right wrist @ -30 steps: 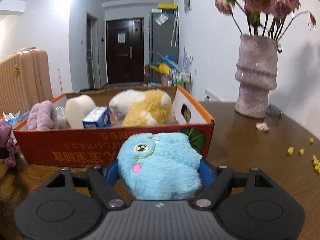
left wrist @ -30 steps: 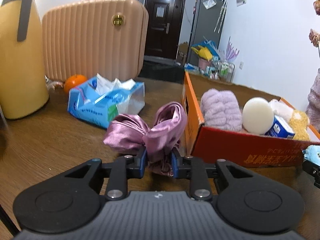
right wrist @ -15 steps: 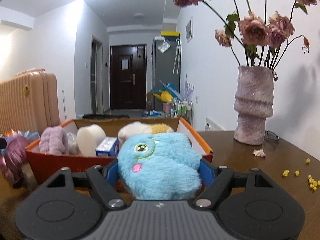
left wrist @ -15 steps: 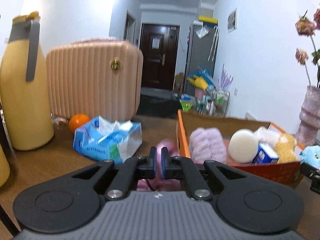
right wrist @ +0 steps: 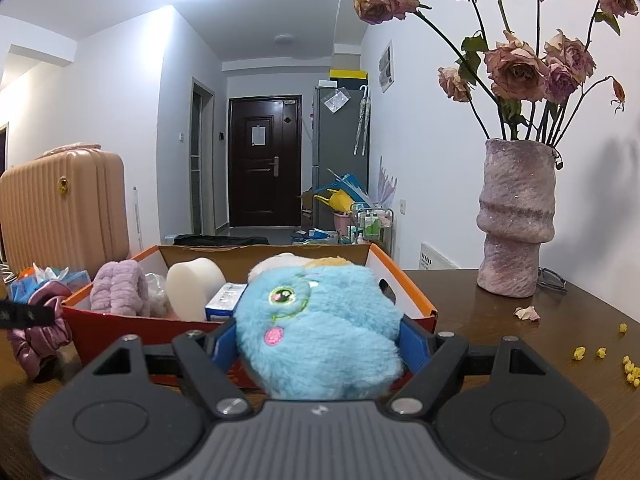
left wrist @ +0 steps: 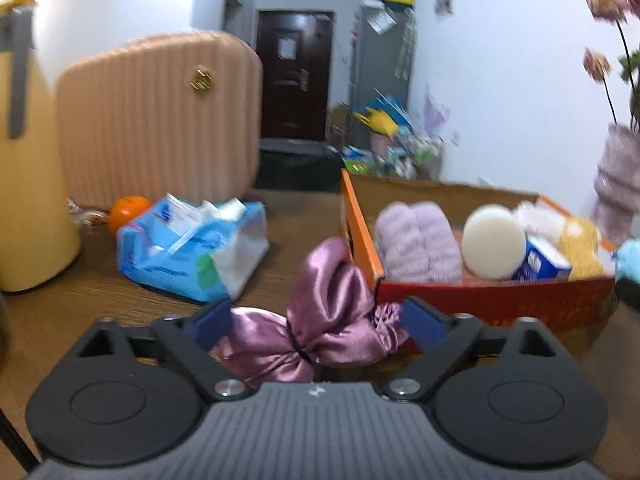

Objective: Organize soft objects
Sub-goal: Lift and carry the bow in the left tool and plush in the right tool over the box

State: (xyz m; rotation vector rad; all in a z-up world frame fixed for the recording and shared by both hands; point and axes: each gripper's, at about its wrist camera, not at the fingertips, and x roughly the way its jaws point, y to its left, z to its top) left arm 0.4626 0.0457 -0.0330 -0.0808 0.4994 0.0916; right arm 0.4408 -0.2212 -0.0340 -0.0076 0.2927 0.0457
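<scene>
The left gripper was spread wide, and one shiny purple scrunchie sat between its two blue pads on the brown table. It looked crumpled and silky, tied tight in the middle like a bow, with one loop sticking up just beside the box's corner. I could not tell if the pads touched it.

The right gripper was pinching one fluffy blue plush toy from both sides. The toy had a green eye and a pink spot on its cheek, and it was in front of the near wall of the box.

One orange cardboard box stood behind. Inside it I counted one fuzzy lilac roll, one round white sponge, one small blue and white carton and one yellow and white plush.

Farther left lay one blue tissue pack, one orange and one pink suitcase. On the right stood one purple vase with dried roses.
</scene>
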